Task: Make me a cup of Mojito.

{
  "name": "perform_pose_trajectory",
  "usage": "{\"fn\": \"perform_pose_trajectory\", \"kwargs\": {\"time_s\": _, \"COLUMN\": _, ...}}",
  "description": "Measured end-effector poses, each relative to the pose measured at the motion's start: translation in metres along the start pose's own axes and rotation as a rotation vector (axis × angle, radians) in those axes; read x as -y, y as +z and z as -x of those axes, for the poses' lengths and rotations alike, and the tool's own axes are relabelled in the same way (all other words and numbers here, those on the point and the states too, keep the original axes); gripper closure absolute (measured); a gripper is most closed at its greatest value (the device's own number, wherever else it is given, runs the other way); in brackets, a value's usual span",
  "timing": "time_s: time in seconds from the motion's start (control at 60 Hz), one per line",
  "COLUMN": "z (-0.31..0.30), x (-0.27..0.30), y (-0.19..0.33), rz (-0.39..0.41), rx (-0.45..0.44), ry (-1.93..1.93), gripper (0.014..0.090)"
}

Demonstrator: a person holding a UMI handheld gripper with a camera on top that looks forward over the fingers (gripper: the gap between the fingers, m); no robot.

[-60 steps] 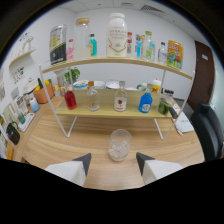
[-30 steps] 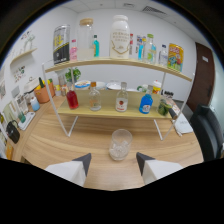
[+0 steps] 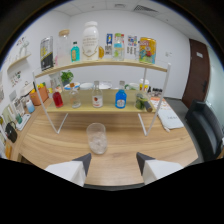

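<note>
- Standing upright on the wooden table (image 3: pixel 165 145), a clear glass (image 3: pixel 96 138) is seen just ahead of the gripper (image 3: pixel 113 161), slightly nearer the left finger than the right.
- The gripper's two fingers (image 3: pixel 82 162) are held apart with a wide gap between the tips; nothing is gripped, and the glass is not touched by either one.
- Something pale and clumped, possibly ice, is seen in the lower part of the glass; what it is cannot be told.
- Beyond the glass a two-tier shelf rack (image 3: pixel 100 65) with white legs is set on the table, against the white wall.
- On the lower shelf, a red bottle (image 3: pixel 58 98) is noted toward the left, a clear bottle with a red label (image 3: pixel 98 99) near the middle, and a blue bottle (image 3: pixel 120 99) just right of it.
- A small green plant (image 3: pixel 66 77) is seen behind the red bottle, at the back of the lower shelf.
- On the upper shelf, a large white jug (image 3: pixel 90 41) stands near the middle, with a small blue-green bottle (image 3: pixel 75 52) just beside it on the left.
- Further right on the upper shelf, cartons and a yellow-green box (image 3: pixel 147 50) are lined up; labels cannot be read.
- A dark chair (image 3: pixel 205 131) is seen past the table's right end, and a dark brown door (image 3: pixel 198 70) behind it.
- Papers (image 3: pixel 169 116) lie on the table by the rack's right leg.
</note>
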Motion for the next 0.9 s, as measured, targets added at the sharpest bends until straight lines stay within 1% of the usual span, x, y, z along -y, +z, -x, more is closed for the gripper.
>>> {"fn": "perform_pose_trajectory", "kwargs": {"time_s": 0.15, "z": -0.046, "x": 0.037, "y": 0.009, "rz": -0.044, "rx": -0.014, "ry": -0.042, "gripper": 0.0186}}
{"fn": "perform_pose_trajectory", "kwargs": {"time_s": 0.283, "z": -0.077, "x": 0.079, "y": 0.034, "rz": -0.059, "rx": -0.021, "ry": -0.066, "gripper": 0.0189}}
{"fn": "perform_pose_trajectory", "kwargs": {"time_s": 0.367, "z": -0.089, "x": 0.097, "y": 0.055, "rz": -0.053, "rx": -0.014, "ry": -0.064, "gripper": 0.019}}
{"fn": "perform_pose_trajectory", "kwargs": {"time_s": 0.433, "z": -0.098, "x": 0.107, "y": 0.074, "rz": -0.045, "rx": -0.026, "ry": -0.066, "gripper": 0.0189}}
{"fn": "perform_pose_trajectory", "kwargs": {"time_s": 0.567, "z": -0.11, "x": 0.114, "y": 0.11, "rz": -0.015, "rx": -0.025, "ry": -0.066, "gripper": 0.019}}
{"fn": "perform_pose_trajectory", "kwargs": {"time_s": 0.633, "z": -0.116, "x": 0.115, "y": 0.124, "rz": -0.005, "rx": -0.028, "ry": -0.063, "gripper": 0.0212}}
{"fn": "perform_pose_trajectory", "kwargs": {"time_s": 0.7, "z": -0.12, "x": 0.115, "y": 0.135, "rz": 0.008, "rx": -0.019, "ry": -0.058, "gripper": 0.0269}}
{"fn": "perform_pose_trajectory", "kwargs": {"time_s": 0.75, "z": -0.121, "x": 0.113, "y": 0.142, "rz": 0.021, "rx": -0.006, "ry": -0.046, "gripper": 0.0327}}
{"fn": "perform_pose_trajectory", "kwargs": {"time_s": 0.9, "z": -0.113, "x": 0.109, "y": 0.151, "rz": 0.053, "rx": 0.041, "ry": -0.029, "gripper": 0.0592}}
